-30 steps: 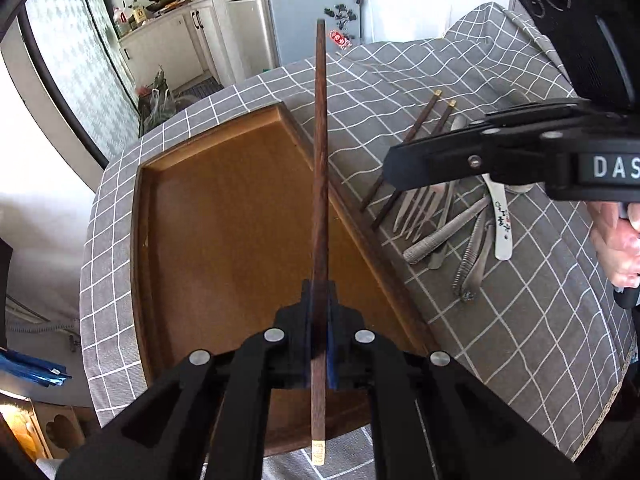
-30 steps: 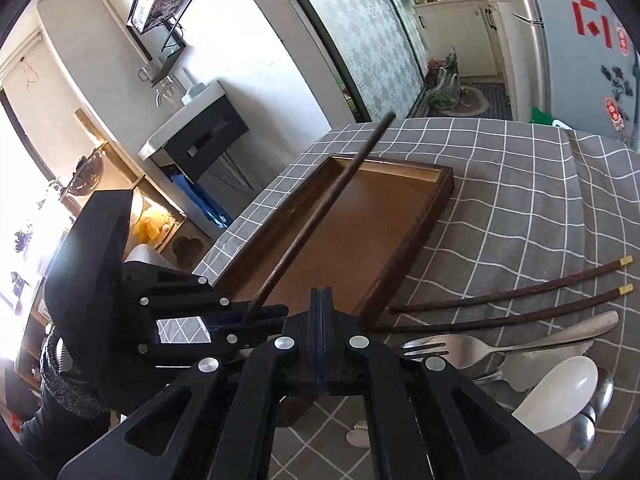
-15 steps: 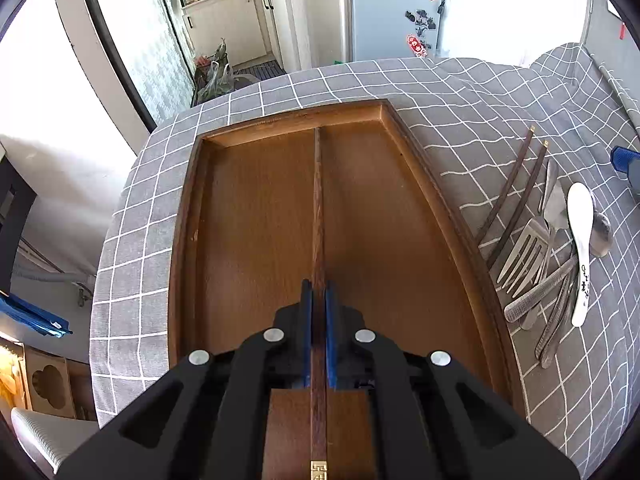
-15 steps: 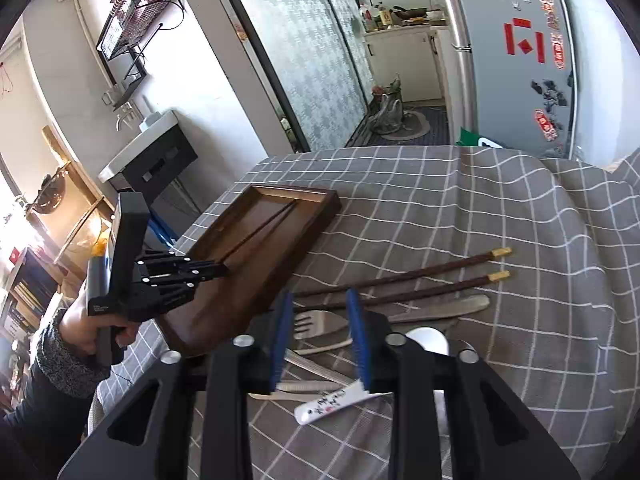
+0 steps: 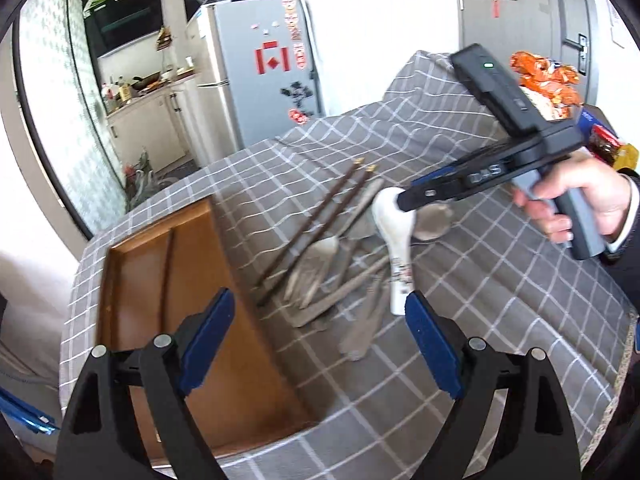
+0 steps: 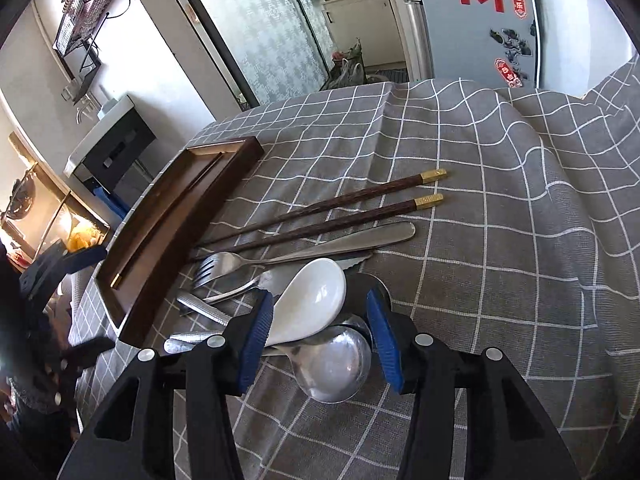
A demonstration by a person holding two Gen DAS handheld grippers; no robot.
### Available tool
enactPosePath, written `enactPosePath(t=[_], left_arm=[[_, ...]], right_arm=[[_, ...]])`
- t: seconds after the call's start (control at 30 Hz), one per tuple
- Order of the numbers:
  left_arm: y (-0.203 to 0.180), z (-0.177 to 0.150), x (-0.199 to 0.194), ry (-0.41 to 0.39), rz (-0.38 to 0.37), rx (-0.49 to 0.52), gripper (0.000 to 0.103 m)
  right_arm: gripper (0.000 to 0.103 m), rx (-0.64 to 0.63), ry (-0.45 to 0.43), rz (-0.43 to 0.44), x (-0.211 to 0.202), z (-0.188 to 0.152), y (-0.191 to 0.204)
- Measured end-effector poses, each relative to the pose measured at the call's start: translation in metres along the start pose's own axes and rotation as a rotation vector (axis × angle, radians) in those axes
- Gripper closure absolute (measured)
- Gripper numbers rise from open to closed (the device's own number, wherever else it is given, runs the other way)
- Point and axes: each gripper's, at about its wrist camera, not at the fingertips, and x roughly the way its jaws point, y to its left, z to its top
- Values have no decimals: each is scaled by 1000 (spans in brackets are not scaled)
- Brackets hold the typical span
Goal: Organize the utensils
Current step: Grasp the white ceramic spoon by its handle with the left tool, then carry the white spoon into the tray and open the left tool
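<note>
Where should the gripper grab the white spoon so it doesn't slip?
Grip the white ceramic spoon across its bowl, coming from above. The bowl lies on top of the pile, resting over a metal spoon, while its handle sits among the metal cutlery. The open right gripper already straddles the bowl.

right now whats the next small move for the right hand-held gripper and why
Probably close the right hand-held gripper on the white ceramic spoon. Its open fingers already straddle the spoon's bowl, which lies atop the metal spoon in the pile on the cloth. The wooden tray holds only one chopstick.
</note>
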Motion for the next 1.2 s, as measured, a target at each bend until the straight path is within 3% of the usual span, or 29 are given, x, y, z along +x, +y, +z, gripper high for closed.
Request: enactPosePath(t=[0.1, 0.23, 0.3, 0.37, 0.47, 0.63, 0.7, 0.73, 0.77, 0.83, 1.2], left_arm=[[-28, 6, 14, -9, -71, 8, 14], [-47, 11, 41, 2, -82, 11, 15], [-52, 11, 49, 8, -83, 8, 15], [-52, 9, 53, 18, -81, 14, 15], [-51, 6, 57, 28, -90, 7, 15], [-45, 3, 59, 35, -98, -16, 18], [-43, 3, 60, 41, -100, -25, 24], [-42, 4, 60, 42, -106, -31, 41], [-41, 4, 61, 48, -112, -37, 69], [-39, 3, 66, 74, -113, -44, 87], [-38, 1, 41, 65, -92, -14, 87]], right_arm=[[53, -22, -11, -15, 4, 1, 2], [53, -53, -22, -12, 10, 5, 7], [64, -87, -15, -34, 14, 6, 13], [89, -123, -12, -74, 18, 5, 17], [93, -142, -25, -82, 17, 3, 18], [97, -134, -81, 2, -10, 3, 24], [97, -136, -103, 45, -24, 3, 30], [97, -137, -114, 61, -30, 3, 33], [97, -144, -120, 59, -34, 3, 36], [97, -149, -128, 60, -39, 2, 42], [98, -167, -123, 64, -47, 4, 58]])
